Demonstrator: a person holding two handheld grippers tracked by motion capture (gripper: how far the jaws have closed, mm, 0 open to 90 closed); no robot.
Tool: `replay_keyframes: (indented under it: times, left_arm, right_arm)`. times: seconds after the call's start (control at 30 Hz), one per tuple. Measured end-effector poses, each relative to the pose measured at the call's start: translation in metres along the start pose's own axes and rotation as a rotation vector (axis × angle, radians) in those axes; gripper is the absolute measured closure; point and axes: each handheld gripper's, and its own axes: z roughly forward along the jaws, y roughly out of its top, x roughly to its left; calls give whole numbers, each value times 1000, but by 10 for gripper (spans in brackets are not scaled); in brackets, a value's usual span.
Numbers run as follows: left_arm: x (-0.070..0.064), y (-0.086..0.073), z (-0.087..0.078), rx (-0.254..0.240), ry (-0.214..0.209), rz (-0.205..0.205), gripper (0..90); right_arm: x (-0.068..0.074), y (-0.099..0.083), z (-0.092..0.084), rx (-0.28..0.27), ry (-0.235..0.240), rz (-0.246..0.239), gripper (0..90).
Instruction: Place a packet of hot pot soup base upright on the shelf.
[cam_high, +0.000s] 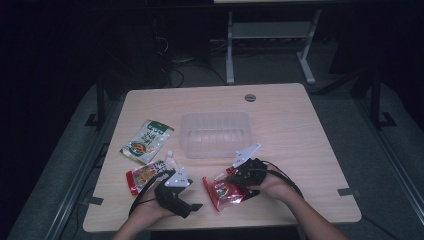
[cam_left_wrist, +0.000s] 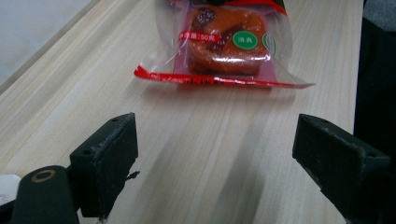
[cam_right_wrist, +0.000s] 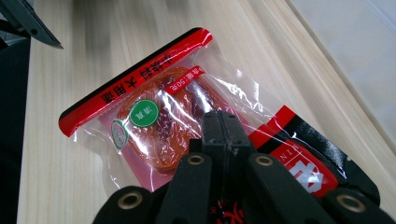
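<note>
Clear plastic film with red printed bands forms the snack packet (cam_right_wrist: 177, 116), which holds 1 orange-brown cake in a pinkish tray. The packet lies flat near the front edge of the wooden table (cam_high: 300, 130), just short of the empty clear container (cam_high: 215, 132). The right gripper (cam_right_wrist: 226, 122) has its 2 jaws pressed together on the packet's film, at the end nearest the hand. The left gripper (cam_high: 192, 205) rests nearby with jaws spread wide and nothing between them; its own view faces the packet's far sealed edge. Judged handling: light, soft and crinkly, with slippery film that may slide out of a shallow pinch. Grip the flat sealed margin, not the cake, which would probably crush. 2 further packets (cam_high: 146, 141) lie to the left.
</note>
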Motion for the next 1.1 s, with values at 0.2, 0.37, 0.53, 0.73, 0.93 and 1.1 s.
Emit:
replay_keyframes:
  times: [0.2,0.37,0.53,0.73,0.93,1.1]
  left_arm:
    - [0,1,-3,-11,3,6,145]
    - [-1,2,-8,-19,-1,-4,213]
    - [-3,7,-10,-33,3,-30,315]
    - [-5,10,-10,-32,6,-44,431]
    - [-3,17,-11,-71,-37,-80,708]
    - [-3,25,-4,-64,-50,-66,864]
  right_arm:
    - [4,0,-6,6,-24,-5,850]
    - [5,-11,-28,-33,-74,71,624]
    - [3,-24,-40,-67,-105,158,465]
    - [8,-44,-51,-59,-157,188,352]
    - [7,-60,-64,-88,-197,236,304]
    - [6,-72,-71,-92,-212,274,277]
